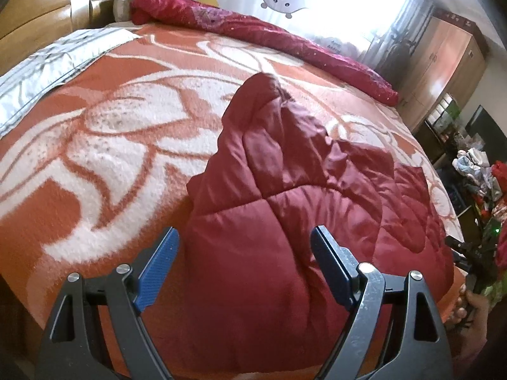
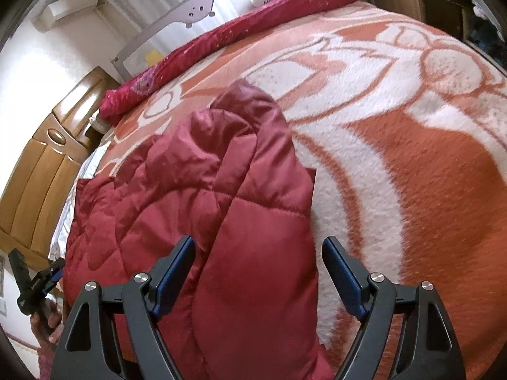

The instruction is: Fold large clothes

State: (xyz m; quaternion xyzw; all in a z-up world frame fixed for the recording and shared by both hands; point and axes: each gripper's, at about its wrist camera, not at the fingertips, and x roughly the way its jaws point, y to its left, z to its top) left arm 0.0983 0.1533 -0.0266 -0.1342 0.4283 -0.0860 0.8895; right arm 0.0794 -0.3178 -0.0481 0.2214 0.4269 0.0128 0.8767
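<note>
Looking along my left gripper (image 1: pixel 244 237), I see its blue fingers (image 1: pixel 157 272) spread wide, holding nothing, with the dark red quilted jacket (image 1: pixel 301 196) lying between and beyond them on the orange-and-white blanket (image 1: pixel 104 145). My right gripper (image 2: pixel 258 247) is also wide apart and empty; the jacket (image 2: pixel 221 190) fills the gap toward its left finger (image 2: pixel 172 277), while the right finger is over blanket (image 2: pixel 412 164).

Left gripper (image 1: pixel 244 237): jaws spread wide, blue pads facing each other, gripping nothing.
Right gripper (image 2: pixel 259 245): jaws spread wide, gripping nothing.
Right hand (image 1: pixel 472 310): wrapped round its gripper's handle, near right edge.
Left hand (image 2: pixel 47 319): clasping its handle, near left edge.
</note>
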